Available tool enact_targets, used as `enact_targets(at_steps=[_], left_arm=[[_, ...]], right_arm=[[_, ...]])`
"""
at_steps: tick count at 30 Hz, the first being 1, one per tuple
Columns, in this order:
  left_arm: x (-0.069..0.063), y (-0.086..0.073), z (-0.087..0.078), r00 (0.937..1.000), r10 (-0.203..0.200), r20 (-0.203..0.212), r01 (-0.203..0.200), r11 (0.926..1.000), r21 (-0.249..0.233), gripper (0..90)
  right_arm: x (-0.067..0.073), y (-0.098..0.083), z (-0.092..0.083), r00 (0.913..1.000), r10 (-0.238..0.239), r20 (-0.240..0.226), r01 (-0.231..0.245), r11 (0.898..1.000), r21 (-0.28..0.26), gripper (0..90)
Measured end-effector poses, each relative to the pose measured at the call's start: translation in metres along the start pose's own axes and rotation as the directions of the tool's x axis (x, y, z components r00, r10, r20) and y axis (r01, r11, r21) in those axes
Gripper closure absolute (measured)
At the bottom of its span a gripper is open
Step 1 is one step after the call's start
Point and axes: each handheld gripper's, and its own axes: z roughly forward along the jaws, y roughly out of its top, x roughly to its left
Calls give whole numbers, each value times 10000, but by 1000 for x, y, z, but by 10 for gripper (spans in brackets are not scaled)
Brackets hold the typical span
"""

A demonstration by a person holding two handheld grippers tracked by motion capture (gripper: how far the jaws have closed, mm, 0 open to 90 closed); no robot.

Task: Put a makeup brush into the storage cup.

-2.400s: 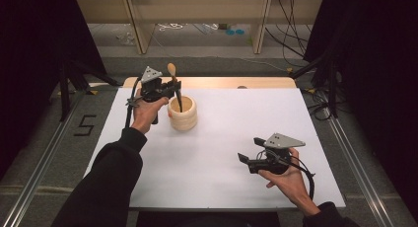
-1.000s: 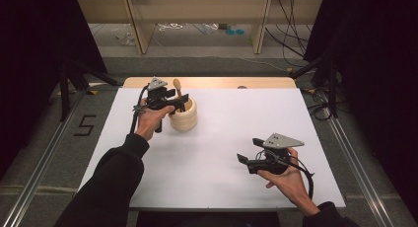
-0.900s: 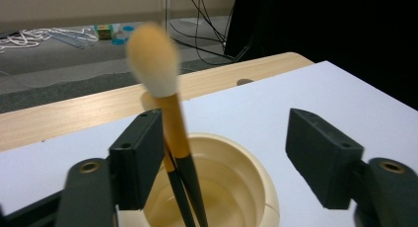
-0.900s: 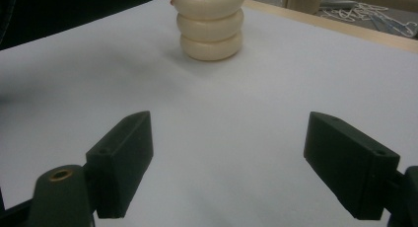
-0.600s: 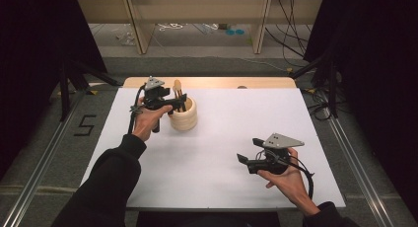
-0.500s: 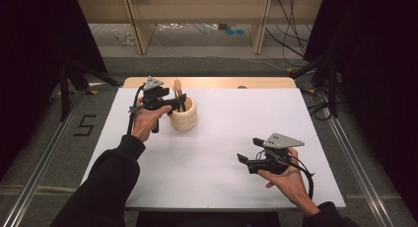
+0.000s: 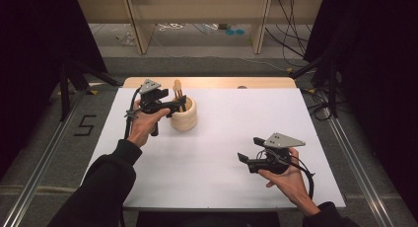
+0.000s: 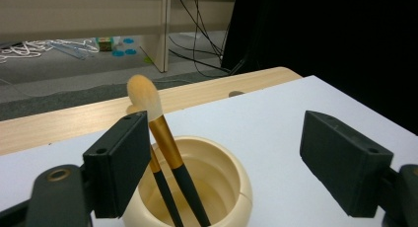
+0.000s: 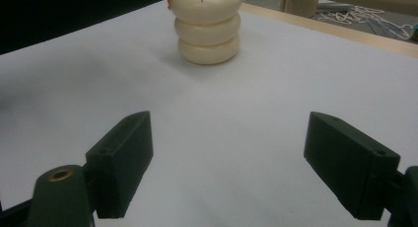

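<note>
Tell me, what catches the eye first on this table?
A cream ribbed pot at the white table's far left, with a peach-tipped makeup brush leaning inside. The left gripper hovers beside it, its jaws having just opened and clear of the brush; the right gripper rests open, near right.

Two makeup brushes (image 8: 162, 138) with black handles, gold ferrules and pale orange bristles are leaned bristles-up inside a cream ribbed holder (image 7: 184, 118), which is stood upright near the table's far left.

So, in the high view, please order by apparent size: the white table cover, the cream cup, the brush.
1. white table cover
2. cream cup
3. brush, though the cup hides its lower part.
</note>
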Motion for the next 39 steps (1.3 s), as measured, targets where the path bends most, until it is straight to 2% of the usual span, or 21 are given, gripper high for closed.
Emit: enact_targets(at_steps=[3,5,7,8,11,12,13,14,17,18,21,24,25,26,28,30,31,32,33,34,39], left_arm=[[-4,-1,-5,10000,-33,74,33,10000,-51,193],[-7,-3,-8,9998,-198,78,199,9997,-123,193],[-8,-3,-13,9999,50,158,-47,9997,-227,194],[-9,-3,-15,9997,137,187,-132,9996,-249,194],[-12,-5,-20,9993,245,271,-235,9990,-370,194],[-12,-6,-22,9987,433,268,-424,9984,-363,194],[7,4,-26,9308,3575,-767,-3611,9317,-397,193],[8,4,-26,9210,3851,-594,-3877,9208,-423,193],[4,2,-31,9130,4077,-152,-4080,9118,-468,192],[3,2,-31,9121,4100,-31,-4095,9108,-528,192],[0,-1,-34,9014,4319,308,-4292,9007,-671,192],[-3,-4,-37,8847,4638,476,-4601,8850,-713,192],[-14,-12,-40,9464,3222,224,-3205,9455,-573,192],[-16,-14,-41,9474,3189,252,-3173,9468,-544,189],[-17,-15,-42,9385,3422,467,-3390,9386,-638,188],[-20,-18,-45,9415,3338,468,-3308,9416,-621,183],[-23,-20,-45,9490,3067,734,-3026,9511,-613,179],[-24,-21,-46,9463,3133,794,-3088,9489,-648,176],[-28,-24,-47,9581,2675,1022,-2624,9630,-612,175],[-22,-20,-50,9232,3827,359,-3799,9226,-666,174],[-27,-27,-54,9210,3884,298,-3861,9204,-623,170]], right_arm=[[0,0,0,10000,1,12,-1,10000,-10,196],[0,0,0,10000,-4,49,4,10000,-71,196],[0,1,-2,9999,-37,106,37,10000,42,196],[0,0,1,10000,-9,-6,9,9996,-273,196],[-1,0,1,10000,-6,28,7,9996,-284,196],[-1,0,0,10000,-15,73,17,9998,-200,196],[-1,0,0,10000,-18,85,20,9997,-251,196],[-1,0,0,10000,-10,86,13,9997,-254,196],[-1,0,0,10000,-2,91,4,9998,-223,196],[-1,1,-1,10000,6,64,-5,9999,-162,196],[-1,1,-2,9999,92,62,-91,9998,-151,196],[-1,1,-2,9999,27,107,-25,9998,-197,196],[-1,1,-2,9999,29,110,-27,9998,-202,196],[-1,1,-2,10000,14,87,-12,9998,-210,195],[0,1,-2,9999,111,33,-110,9998,-157,196],[-1,1,-1,10000,15,53,-13,9994,-347,195],[-1,1,0,10000,32,48,-30,9992,-410,196],[-1,1,-1,10000,40,55,-38,9992,-398,195],[-1,1,-1,10000,52,53,-50,9992,-407,195],[-1,1,-1,10000,50,48,-48,9991,-419,195],[-1,1,-1,9999,66,77,-63,9989,-457,195]])
